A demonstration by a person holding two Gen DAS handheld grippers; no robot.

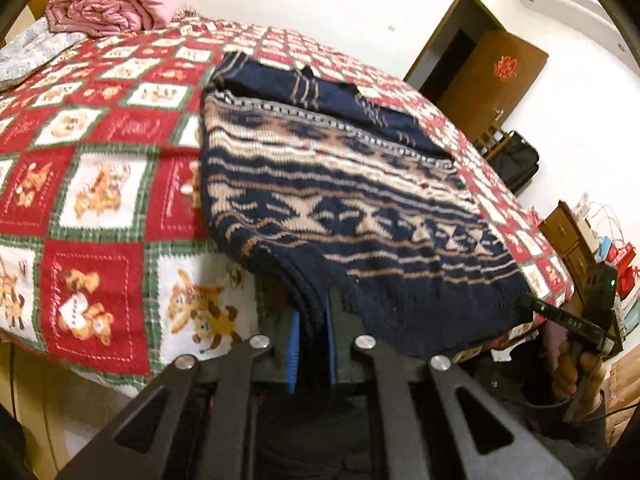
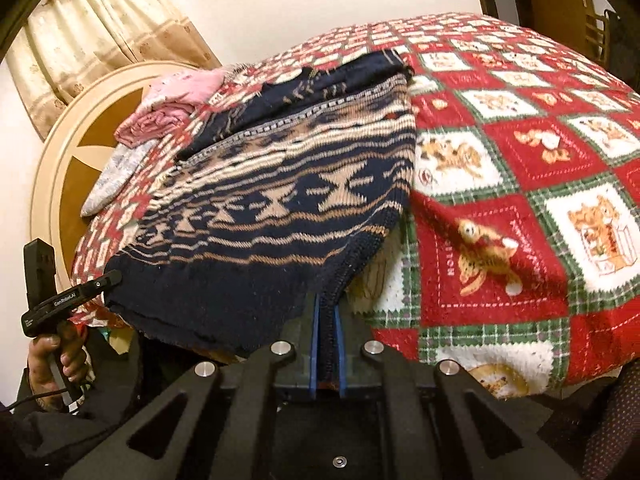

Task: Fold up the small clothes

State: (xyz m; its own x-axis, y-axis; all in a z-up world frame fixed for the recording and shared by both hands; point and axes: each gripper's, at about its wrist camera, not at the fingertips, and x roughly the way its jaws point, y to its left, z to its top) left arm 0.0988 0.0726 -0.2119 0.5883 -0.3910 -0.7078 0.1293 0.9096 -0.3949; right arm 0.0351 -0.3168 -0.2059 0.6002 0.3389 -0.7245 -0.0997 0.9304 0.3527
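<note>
Already partly folded, a navy and tan patterned sweater (image 1: 340,200) lies on a bed spread with a red, white and green teddy-bear blanket (image 1: 100,184), its near hem hanging at the bed's front edge. The left gripper (image 1: 312,344) is clamped on one near corner of the hem, dark knit pinched between its blue pads (image 1: 294,356). The right gripper (image 2: 326,344) is clamped on the other near corner in the same way, with the ribbed edge caught between its pads. Each tool also shows at the edge of the other's view, held in a hand (image 2: 60,356) at the far end of the hem.

At the far end of the sweater, a dark, mostly plain layer lies across the patterned body, which suggests the sleeves or upper part have been turned in; exactly which part that is cannot be told. With both bottom corners gripped and the hem raised slightly off the blanket, the step in hand looks like carrying the lower half up and over toward the far edge. That fold, and any smoothing after it, appear to remain. A rolled pink cloth (image 1: 108,10) and a grey one (image 1: 32,52) sit near the headboard (image 2: 80,120), apart from the sweater.
</note>
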